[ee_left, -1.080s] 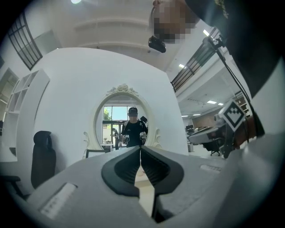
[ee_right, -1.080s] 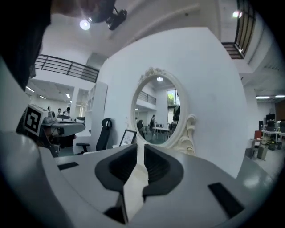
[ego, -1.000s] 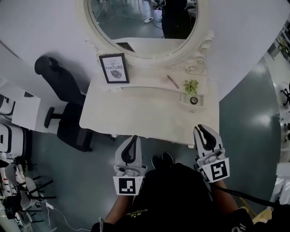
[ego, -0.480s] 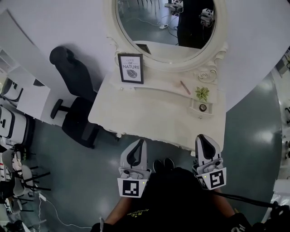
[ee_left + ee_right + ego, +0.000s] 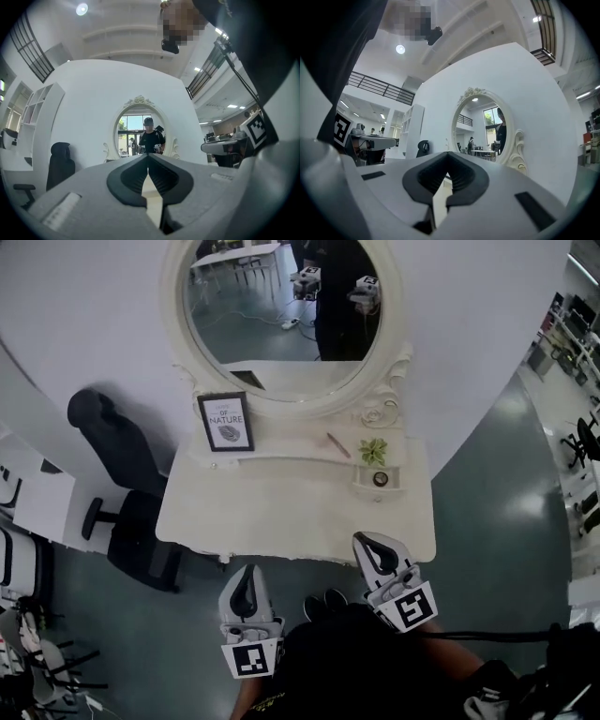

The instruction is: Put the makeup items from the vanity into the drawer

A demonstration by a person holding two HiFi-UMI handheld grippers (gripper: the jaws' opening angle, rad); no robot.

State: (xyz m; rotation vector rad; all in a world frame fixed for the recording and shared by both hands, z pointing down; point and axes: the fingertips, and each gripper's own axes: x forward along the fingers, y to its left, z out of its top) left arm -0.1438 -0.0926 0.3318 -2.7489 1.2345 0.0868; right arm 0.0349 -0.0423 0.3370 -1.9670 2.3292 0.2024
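Vanity (image 5: 281, 512) top, pencil (image 5: 337, 444) near its back edge, jar (image 5: 380, 478) by the right edge, left gripper (image 5: 246, 576) and right gripper (image 5: 366, 545) before the front edge, left jaws pressed together, right jaws just closed, nothing between either pair

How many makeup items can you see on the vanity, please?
2: a slim pencil lies left of the small plant; a small round pot sits in the tray in front of that plant. Others may be too small to see.
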